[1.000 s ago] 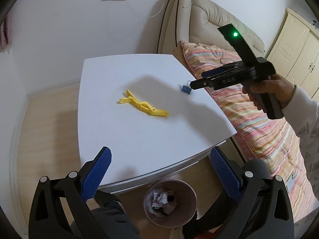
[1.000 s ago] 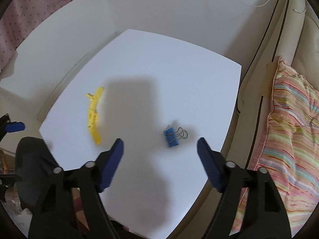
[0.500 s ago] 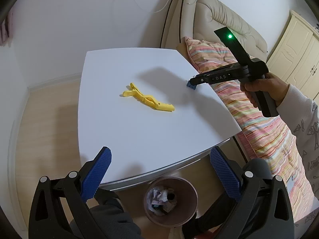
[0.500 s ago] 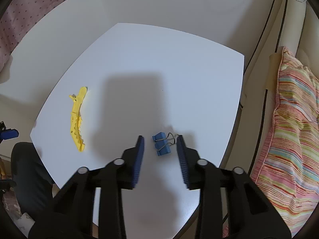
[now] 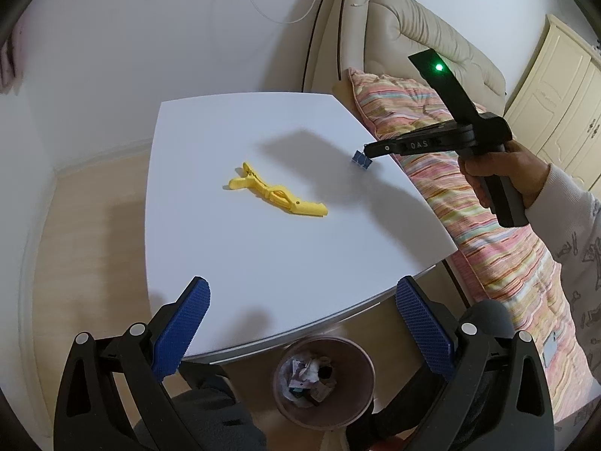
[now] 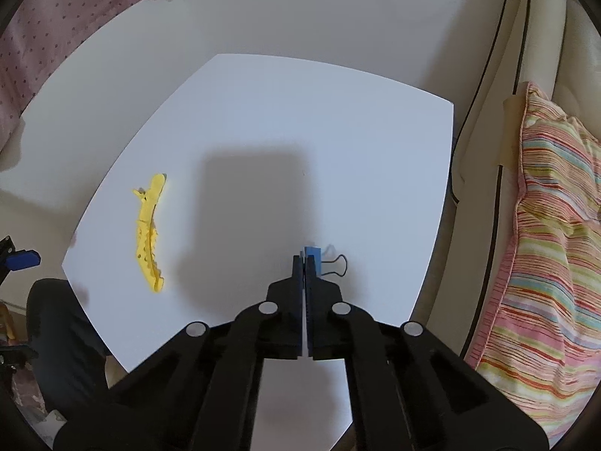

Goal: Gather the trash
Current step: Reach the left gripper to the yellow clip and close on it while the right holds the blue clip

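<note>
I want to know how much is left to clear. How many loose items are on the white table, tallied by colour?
Yellow: 1, the hair clip
Blue: 1, the binder clip, beside the tip of the shut right hand-held gripper
Total: 2

Right gripper (image 6: pixel 303 263): we saw its jaws pressed together, tips at the blue binder clip (image 6: pixel 313 258).
Clip: beside the right jaw; we could not tell if pinched.
Yellow hair clip (image 6: pixel 148 233): flat on the white counter (image 6: pixel 263 131), well left.
Striped cushion (image 6: pixel 544 244): right.
</note>
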The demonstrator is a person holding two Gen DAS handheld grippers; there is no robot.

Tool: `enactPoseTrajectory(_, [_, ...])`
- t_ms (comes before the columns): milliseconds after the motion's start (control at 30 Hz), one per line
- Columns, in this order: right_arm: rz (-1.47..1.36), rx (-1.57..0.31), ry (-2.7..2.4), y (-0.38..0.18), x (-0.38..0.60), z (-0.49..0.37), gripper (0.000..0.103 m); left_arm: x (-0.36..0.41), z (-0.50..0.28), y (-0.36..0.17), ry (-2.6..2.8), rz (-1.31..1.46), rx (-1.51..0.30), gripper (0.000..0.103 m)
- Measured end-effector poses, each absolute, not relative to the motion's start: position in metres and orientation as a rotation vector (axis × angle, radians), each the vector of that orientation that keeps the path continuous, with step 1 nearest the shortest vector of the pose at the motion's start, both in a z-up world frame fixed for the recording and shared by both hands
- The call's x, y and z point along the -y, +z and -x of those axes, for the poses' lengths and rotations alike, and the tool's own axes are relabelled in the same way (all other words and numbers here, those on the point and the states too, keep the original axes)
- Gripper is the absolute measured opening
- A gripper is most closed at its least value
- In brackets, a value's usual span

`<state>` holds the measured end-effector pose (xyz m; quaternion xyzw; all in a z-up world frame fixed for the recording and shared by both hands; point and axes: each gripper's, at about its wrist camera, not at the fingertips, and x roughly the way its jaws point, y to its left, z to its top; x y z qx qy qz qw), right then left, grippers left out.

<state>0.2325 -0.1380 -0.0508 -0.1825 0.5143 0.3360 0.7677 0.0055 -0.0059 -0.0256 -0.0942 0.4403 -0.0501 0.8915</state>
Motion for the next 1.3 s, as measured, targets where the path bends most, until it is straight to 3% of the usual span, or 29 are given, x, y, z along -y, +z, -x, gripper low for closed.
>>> enactPoseTrajectory(533, [0.338, -1.050, 0.744, -0.019, 0.159, -0.215, 0.001, -0.003, -0.067, -0.018, 0.009, 0.306, -0.999, 0.095])
enactPoseTrajectory(1033, [0.326, -1.029, 0.732, -0.006, 0.178, -0.209, 0.001, -0.002, -0.129, -0.049, 0.207, 0.385, -1.118, 0.095])
enactPoseTrajectory(1067, [0.324, -1.029, 0.733, -0.005, 0.179, -0.209, 0.001, 0.000, -0.131, -0.052, 0.217, 0.385, -1.121, 0.092])
enactPoseTrajectory(1133, [0.322, -1.028, 0.732, -0.005, 0.180, -0.209, 0.001, 0.002, -0.135, -0.057, 0.237, 0.389, -1.139, 0.075])
enactPoseTrajectory(1267, [0.320, -1.024, 0.735, -0.003, 0.181, -0.207, 0.001, 0.002, -0.137, -0.067, 0.264, 0.387, -1.157, 0.067])
enactPoseTrajectory(1300, [0.320, -1.023, 0.735, -0.003, 0.181, -0.207, 0.001, 0.001, -0.137, -0.069, 0.269, 0.386, -1.159, 0.060])
